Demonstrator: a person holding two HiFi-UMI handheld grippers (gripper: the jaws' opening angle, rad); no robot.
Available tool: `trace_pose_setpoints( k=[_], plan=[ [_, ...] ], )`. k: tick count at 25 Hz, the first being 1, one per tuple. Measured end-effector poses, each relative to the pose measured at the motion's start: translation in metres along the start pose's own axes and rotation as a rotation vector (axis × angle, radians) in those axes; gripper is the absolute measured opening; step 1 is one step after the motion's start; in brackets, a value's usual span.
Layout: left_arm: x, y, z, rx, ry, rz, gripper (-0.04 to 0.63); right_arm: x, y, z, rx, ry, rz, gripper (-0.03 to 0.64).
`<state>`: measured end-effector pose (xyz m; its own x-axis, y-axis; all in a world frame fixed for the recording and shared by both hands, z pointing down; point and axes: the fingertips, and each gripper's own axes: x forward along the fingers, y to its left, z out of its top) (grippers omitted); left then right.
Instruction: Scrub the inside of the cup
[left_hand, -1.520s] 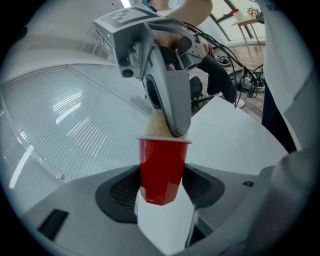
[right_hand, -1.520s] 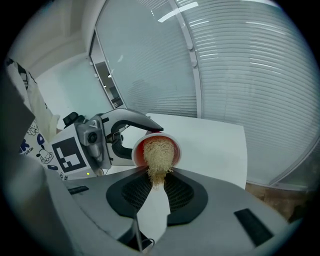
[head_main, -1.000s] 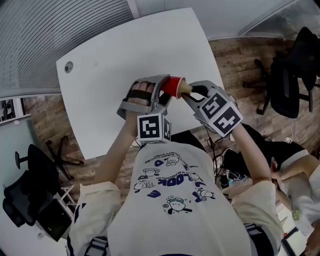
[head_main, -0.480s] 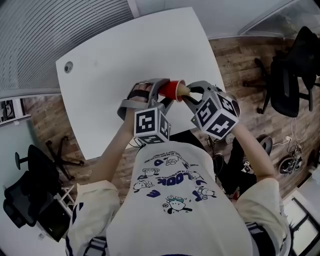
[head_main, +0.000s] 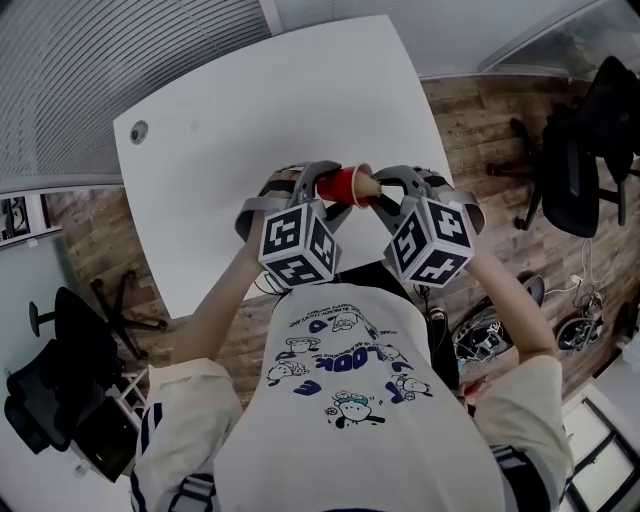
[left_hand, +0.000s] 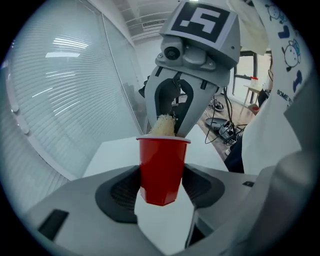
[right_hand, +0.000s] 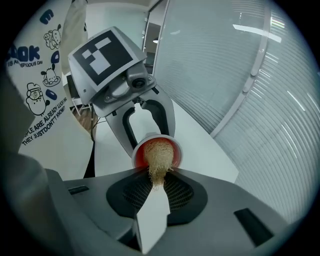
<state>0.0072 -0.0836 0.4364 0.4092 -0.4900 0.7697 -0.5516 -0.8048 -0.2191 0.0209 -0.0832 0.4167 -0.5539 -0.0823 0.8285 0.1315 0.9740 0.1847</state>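
The left tool (left_hand: 161, 184) grips a red cup (left_hand: 162, 157); the right tool (right_hand: 156, 194) pinches a scrubber (right_hand: 159, 152) inside; hard twisting could crush it

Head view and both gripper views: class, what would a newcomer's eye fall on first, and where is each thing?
The bright red cup stands out first, clamped in the left gripper over the white table. Next comes the straw-coloured fibrous scrubber, pinched by the right gripper and pushed into the cup's mouth.
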Motion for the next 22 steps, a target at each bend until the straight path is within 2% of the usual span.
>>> trace_pose_setpoints(
  k=[11,16,22],
  plan=[
    [-0.003,-0.006,0.000,-0.072,0.007,-0.166,0.295,-0.003,0.003,0.003,-0.178,-0.007,-0.013,0.069],
    [-0.003,-0.012,0.000,-0.093,0.012,-0.216,0.293,-0.003,0.005,0.002,-0.254,0.008,-0.023,0.069],
    [-0.003,-0.017,-0.002,-0.169,-0.007,-0.308,0.293,0.000,0.008,0.003,-0.331,0.003,-0.037,0.069]
  ],
)
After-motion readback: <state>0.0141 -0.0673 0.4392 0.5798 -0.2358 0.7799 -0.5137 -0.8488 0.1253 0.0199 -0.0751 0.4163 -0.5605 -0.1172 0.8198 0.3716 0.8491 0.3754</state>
